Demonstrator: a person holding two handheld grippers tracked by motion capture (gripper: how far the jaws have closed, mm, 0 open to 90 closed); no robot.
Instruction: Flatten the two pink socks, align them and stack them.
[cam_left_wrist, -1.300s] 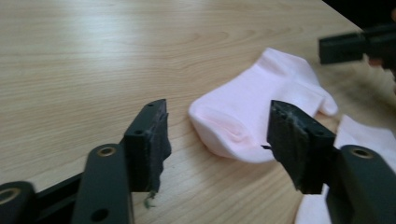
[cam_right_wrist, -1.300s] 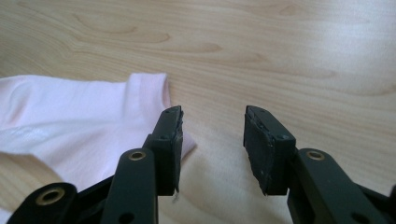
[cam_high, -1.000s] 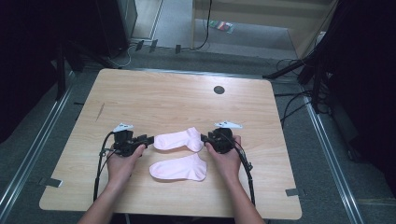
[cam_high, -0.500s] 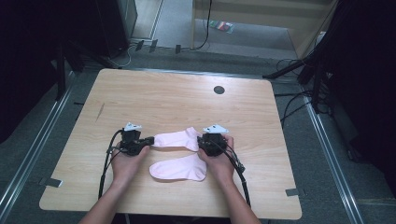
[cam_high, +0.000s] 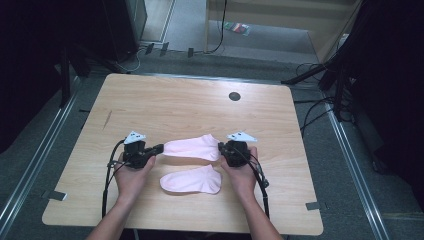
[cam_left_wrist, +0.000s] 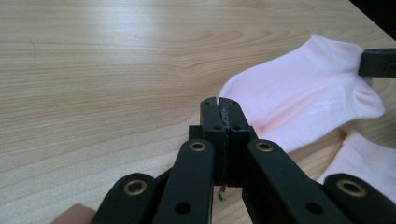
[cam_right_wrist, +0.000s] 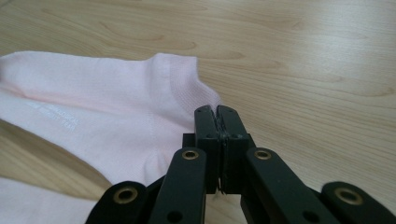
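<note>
Pink sock (cam_high: 192, 148) between two fully closed grippers, left gripper (cam_left_wrist: 219, 103) and right gripper (cam_right_wrist: 215, 112), both apparently pinching nothing.

The left gripper (cam_left_wrist: 219, 106) is hiding the far sock's (cam_left_wrist: 303, 100) toe edge; the near sock (cam_left_wrist: 364, 161) is running off the frame's right edge.

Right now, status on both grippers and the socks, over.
Left gripper and right gripper: jaws shut on opposite ends of the far pink sock. Near pink sock flat on table, untouched. Nothing in the way.
</note>
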